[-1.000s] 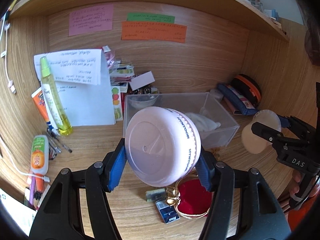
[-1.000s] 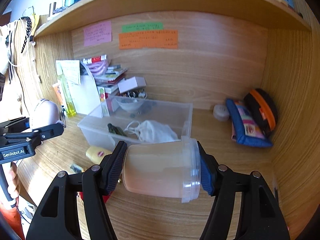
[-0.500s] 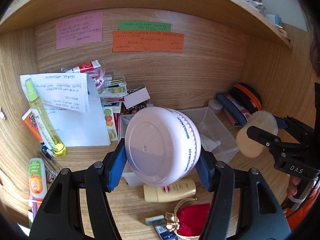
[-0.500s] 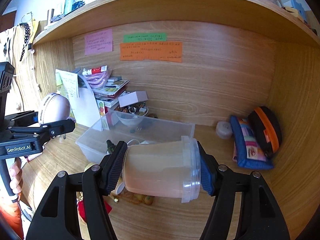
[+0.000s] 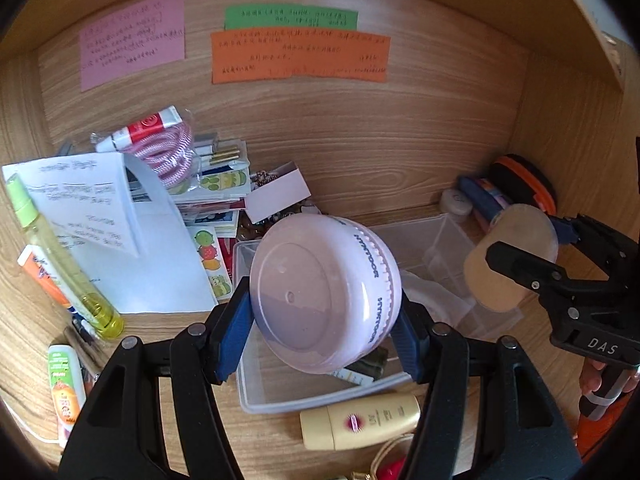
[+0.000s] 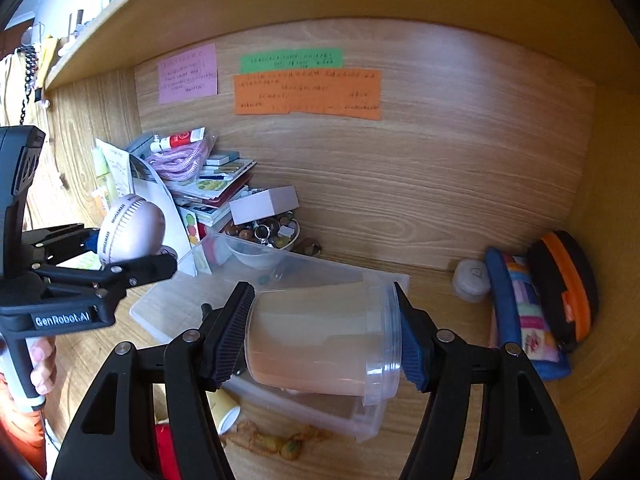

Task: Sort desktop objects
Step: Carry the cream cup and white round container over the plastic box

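My left gripper (image 5: 324, 320) is shut on a round pale-pink lid (image 5: 320, 296) with blue lettering on its rim, held above the clear plastic bin (image 5: 312, 402). In the right wrist view this lid (image 6: 130, 230) shows at the left. My right gripper (image 6: 324, 336) is shut on a translucent plastic cup (image 6: 320, 340) lying sideways, rim to the right, over the bin (image 6: 180, 300). The same cup (image 5: 512, 264) appears at the right of the left wrist view. A white cloth (image 5: 436, 296) and a dark item lie inside the bin.
A cream sunscreen tube (image 5: 360, 420) lies in front of the bin. Papers, a yellow spray bottle (image 5: 60, 256), tubes and stacked booklets crowd the left. A bowl of beads (image 6: 264, 232) sits behind the bin. Pouches (image 6: 536, 304) and a small white jar (image 6: 472, 280) fill the right corner.
Both grippers have moved back from the desk's rear wall with the lid and cup still held; the bin and the sunscreen tube have come further into view below.
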